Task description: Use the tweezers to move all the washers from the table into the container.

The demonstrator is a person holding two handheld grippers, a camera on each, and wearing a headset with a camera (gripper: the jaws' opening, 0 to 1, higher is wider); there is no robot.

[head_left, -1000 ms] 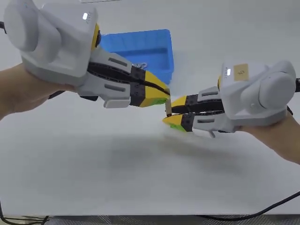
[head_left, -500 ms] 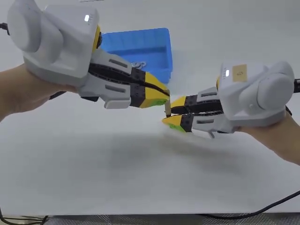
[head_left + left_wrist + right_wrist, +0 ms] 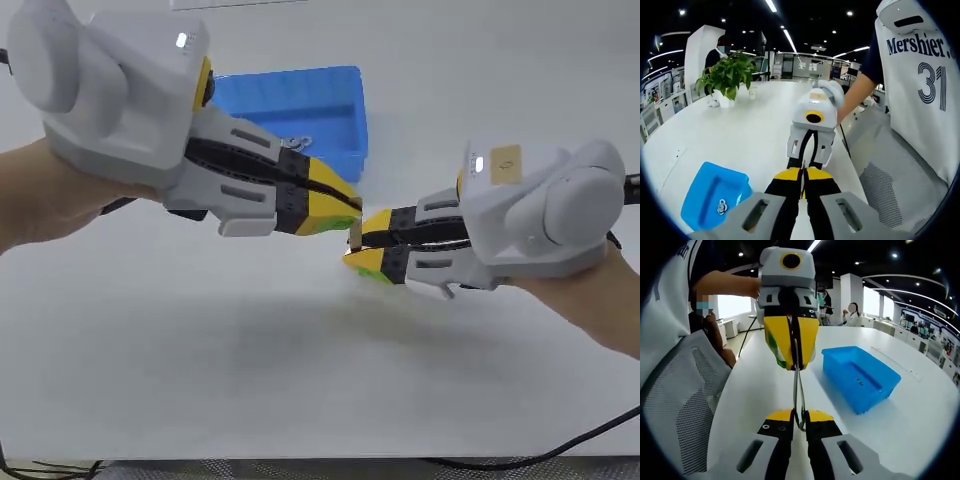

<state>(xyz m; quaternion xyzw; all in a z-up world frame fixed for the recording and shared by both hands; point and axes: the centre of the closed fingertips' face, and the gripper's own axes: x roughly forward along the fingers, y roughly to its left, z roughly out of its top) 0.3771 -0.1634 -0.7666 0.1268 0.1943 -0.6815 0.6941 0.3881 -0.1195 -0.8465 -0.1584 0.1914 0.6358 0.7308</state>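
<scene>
The left gripper [image 3: 349,206] and right gripper [image 3: 358,242] are each clamped nearly closed on opposite ends of the tweezers [image 3: 798,382], with washers [image 3: 297,143] lying in the blue container [image 3: 352,150]; an uncoordinated pull or premature release could bend or drop the tweezers.

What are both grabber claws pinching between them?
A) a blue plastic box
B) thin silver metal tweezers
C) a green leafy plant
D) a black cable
B: the thin silver metal tweezers run straight from the right gripper to the left gripper, and both sets of yellow-tipped jaws are closed on them.
</scene>
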